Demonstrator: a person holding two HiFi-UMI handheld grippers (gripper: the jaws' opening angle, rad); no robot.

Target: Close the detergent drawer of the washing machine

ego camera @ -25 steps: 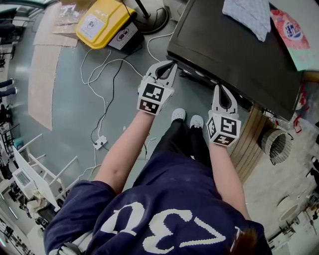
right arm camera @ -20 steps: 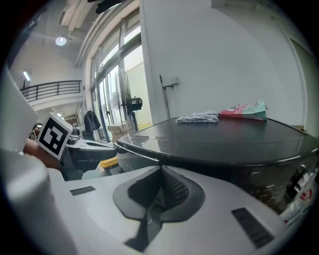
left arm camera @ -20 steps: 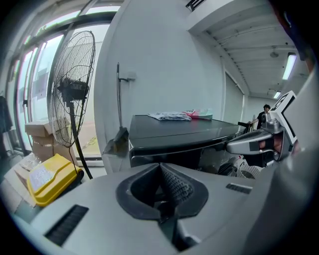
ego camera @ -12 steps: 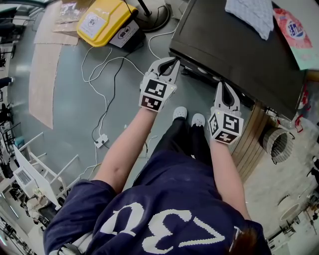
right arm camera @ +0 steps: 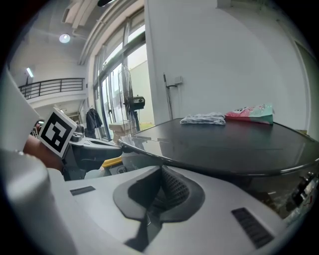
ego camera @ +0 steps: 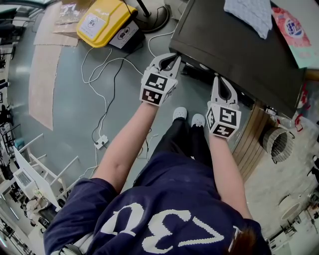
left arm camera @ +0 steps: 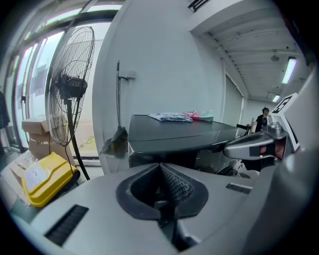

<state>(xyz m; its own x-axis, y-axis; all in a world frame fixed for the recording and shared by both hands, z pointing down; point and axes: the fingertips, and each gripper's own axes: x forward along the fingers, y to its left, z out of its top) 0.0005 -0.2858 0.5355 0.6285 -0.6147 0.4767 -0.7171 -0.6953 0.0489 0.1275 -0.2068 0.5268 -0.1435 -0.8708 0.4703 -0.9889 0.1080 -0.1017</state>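
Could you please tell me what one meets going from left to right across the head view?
From the left: brown cardboard sheet → yellow plastic case → left gripper → right gripper → pink printed packet.

Surface 1: the dark flat top of the washing machine [ego camera: 234, 50] in front of you. Lying on it, toward the far side: a crumpled light cloth [ego camera: 247, 15], and just beside it a pink-and-teal packet [ego camera: 291, 31].

Surface 2: the grey floor [ego camera: 70, 114]. On it: a yellow case [ego camera: 99, 20], a cardboard sheet [ego camera: 42, 74] laid flat, a white cable [ego camera: 102, 94] looping to a small white plug block [ego camera: 100, 142], a round fan base [ego camera: 152, 19], and your white shoes [ego camera: 187, 117] close to the machine's front.
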